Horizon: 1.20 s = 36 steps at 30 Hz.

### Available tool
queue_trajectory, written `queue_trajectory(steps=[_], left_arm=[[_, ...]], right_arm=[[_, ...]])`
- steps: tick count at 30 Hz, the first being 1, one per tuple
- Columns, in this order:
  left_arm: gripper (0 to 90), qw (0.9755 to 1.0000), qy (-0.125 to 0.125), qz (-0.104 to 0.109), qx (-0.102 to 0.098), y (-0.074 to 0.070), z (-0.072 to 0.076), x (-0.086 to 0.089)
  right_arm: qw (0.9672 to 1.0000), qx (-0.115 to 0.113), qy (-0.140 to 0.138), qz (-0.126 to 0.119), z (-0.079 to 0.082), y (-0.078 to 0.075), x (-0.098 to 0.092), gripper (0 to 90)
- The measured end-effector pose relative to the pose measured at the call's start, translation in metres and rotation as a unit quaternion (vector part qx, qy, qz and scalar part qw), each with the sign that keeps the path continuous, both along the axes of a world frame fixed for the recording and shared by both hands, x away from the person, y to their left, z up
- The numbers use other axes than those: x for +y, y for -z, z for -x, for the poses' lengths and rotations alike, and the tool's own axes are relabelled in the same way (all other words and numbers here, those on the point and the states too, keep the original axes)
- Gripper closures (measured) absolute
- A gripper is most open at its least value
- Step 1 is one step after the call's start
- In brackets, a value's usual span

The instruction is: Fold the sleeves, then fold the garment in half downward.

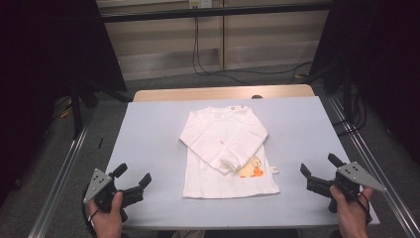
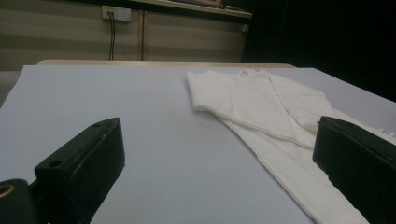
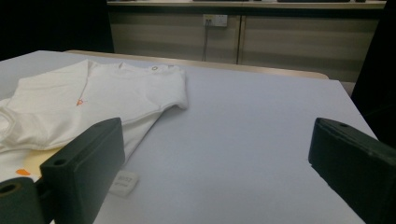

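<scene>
A small white long-sleeved shirt (image 1: pixel 228 153) lies flat in the middle of a pale blue-grey counter (image 1: pixel 148 139), collar toward twelve o'clock and hem toward six. Both sleeves are folded across the chest, the cuffs ending near an orange print (image 1: pixel 252 171) at the shirt's lower right; this looks like a garment part-way through folding, sleeves tucked in so the body can be doubled over next. A small white tag (image 1: pixel 275 170) sticks out at the shirt's side seam, around four o'clock.

The left gripper (image 1: pixel 132 180) rests at about eight o'clock from the shirt, near the counter's front edge, held in a person's hand. Its jaws stand wide apart, holding nothing, with bare counter between them; in the left gripper view the shirt (image 2: pixel 261 107) lies ahead, toward one o'clock.

The right gripper (image 1: pixel 319 166) sits at about four o'clock from the shirt, also hand-held. Its jaws too are spread wide and grip nothing, well apart from the cloth. In the right gripper view the shirt (image 3: pixel 93 100) lies toward ten o'clock, with the tag (image 3: pixel 123 182) just beside one jaw. Both grippers seem poised either side of the hem, probably ready to reach for it.
</scene>
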<state>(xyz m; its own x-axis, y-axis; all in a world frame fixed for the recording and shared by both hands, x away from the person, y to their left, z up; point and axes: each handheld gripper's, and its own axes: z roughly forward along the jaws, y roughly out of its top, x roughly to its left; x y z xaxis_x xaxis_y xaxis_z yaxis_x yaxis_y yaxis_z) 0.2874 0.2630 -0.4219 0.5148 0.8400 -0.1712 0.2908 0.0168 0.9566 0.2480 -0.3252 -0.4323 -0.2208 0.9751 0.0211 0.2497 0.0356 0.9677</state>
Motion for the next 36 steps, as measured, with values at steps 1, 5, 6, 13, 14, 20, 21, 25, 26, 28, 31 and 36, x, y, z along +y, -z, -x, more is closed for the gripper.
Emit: queue_trajectory(steps=[1, 5, 6, 13, 14, 20, 21, 25, 26, 28, 31, 36], left_arm=[[2.2, 1.0, 0.002, -0.002, 0.0, 0.0, -0.001, 0.0], [2.2, 0.9999, 0.009, -0.007, 0.005, 0.0, -0.001, -0.001], [2.2, 0.9999, 0.011, -0.009, 0.004, 0.0, -0.002, -0.001], [2.2, 0.999, 0.031, -0.025, 0.019, 0.001, -0.006, -0.002], [2.2, 0.999, 0.032, -0.026, 0.019, 0.001, -0.006, -0.002], [2.2, 0.9979, 0.05, -0.035, 0.022, 0.0, -0.007, -0.008], [2.2, 0.9978, 0.053, -0.033, 0.022, 0.0, -0.006, -0.01], [2.3, 0.9972, 0.059, -0.038, 0.025, 0.0, -0.008, -0.016], [2.6, 0.9971, 0.056, -0.046, 0.025, 0.0, -0.008, -0.018], [2.3, 0.9961, 0.067, -0.05, 0.028, 0.0, -0.011, -0.023], [2.8, 0.9939, 0.09, -0.054, 0.034, 0.0, -0.015, -0.03], [2.9, 0.9891, 0.132, -0.058, 0.029, 0.002, -0.023, -0.043]], right_arm=[[1.0, -0.001, 0.0, -0.002, 0.0, 0.0, 0.0, 3.2], [1.0, -0.003, -0.006, -0.004, -0.001, 0.0, 0.0, 3.3], [1.0, -0.002, -0.006, -0.006, -0.001, -0.001, 0.0, 3.3], [0.9998, 0.006, -0.019, -0.001, -0.004, 0.0, 0.003, 3.0], [0.9997, 0.009, -0.023, -0.001, -0.005, 0.0, 0.004, 2.7], [0.9979, 0.02, -0.062, -0.004, -0.007, 0.0, 0.011, 0.8], [0.9976, 0.021, -0.065, 0.002, -0.007, 0.0, 0.013, 1.4], [0.9956, 0.036, -0.086, -0.006, -0.01, -0.001, 0.02, 2.9], [0.995, 0.04, -0.091, -0.007, -0.011, -0.002, 0.023, 2.9], [0.9924, 0.049, -0.113, -0.006, -0.012, -0.004, 0.028, 2.2], [0.9866, 0.078, -0.143, -0.009, -0.017, -0.006, 0.037, 5.9], [0.9794, 0.11, -0.169, 0.004, -0.026, -0.009, 0.05, 7.4]])
